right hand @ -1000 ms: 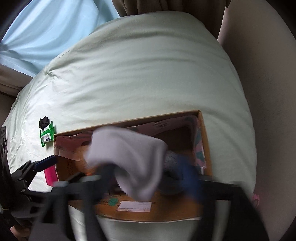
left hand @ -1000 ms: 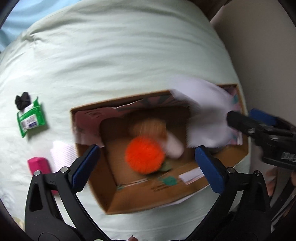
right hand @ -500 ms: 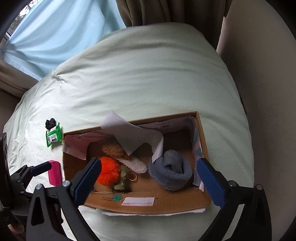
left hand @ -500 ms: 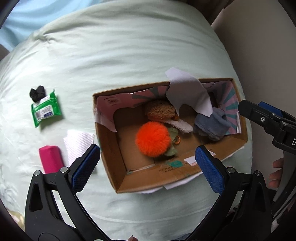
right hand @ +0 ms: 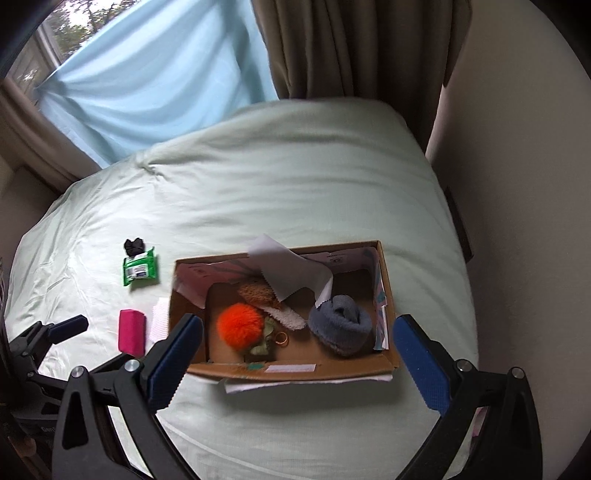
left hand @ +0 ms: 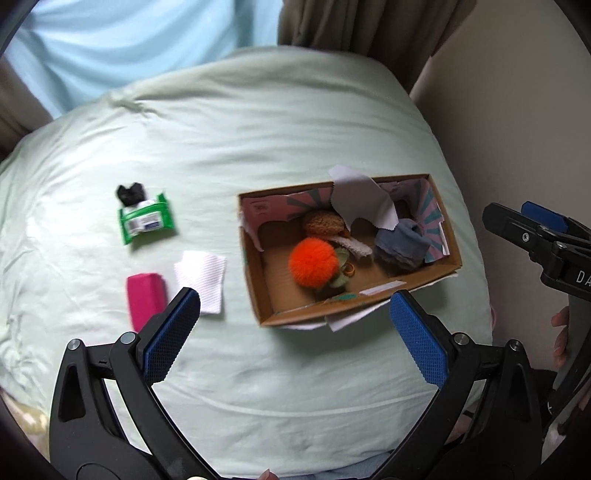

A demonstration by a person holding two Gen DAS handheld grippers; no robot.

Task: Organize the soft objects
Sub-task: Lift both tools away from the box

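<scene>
Both grippers, left gripper (left hand: 294,319) and right gripper (right hand: 297,345), wide open, empty. One cardboard box (right hand: 295,369) on pale green bed (right hand: 280,184); left of box, one pink block (right hand: 131,329), one green wipes pack (right hand: 140,272). Blue curtain (right hand: 155,81) behind.

A bed under a pale green duvet (right hand: 277,192) stands beside a plain beige wall (right hand: 517,184), with brown drapes (right hand: 351,48) and a light blue curtain (right hand: 155,77) across a daylit window (right hand: 55,33)
</scene>
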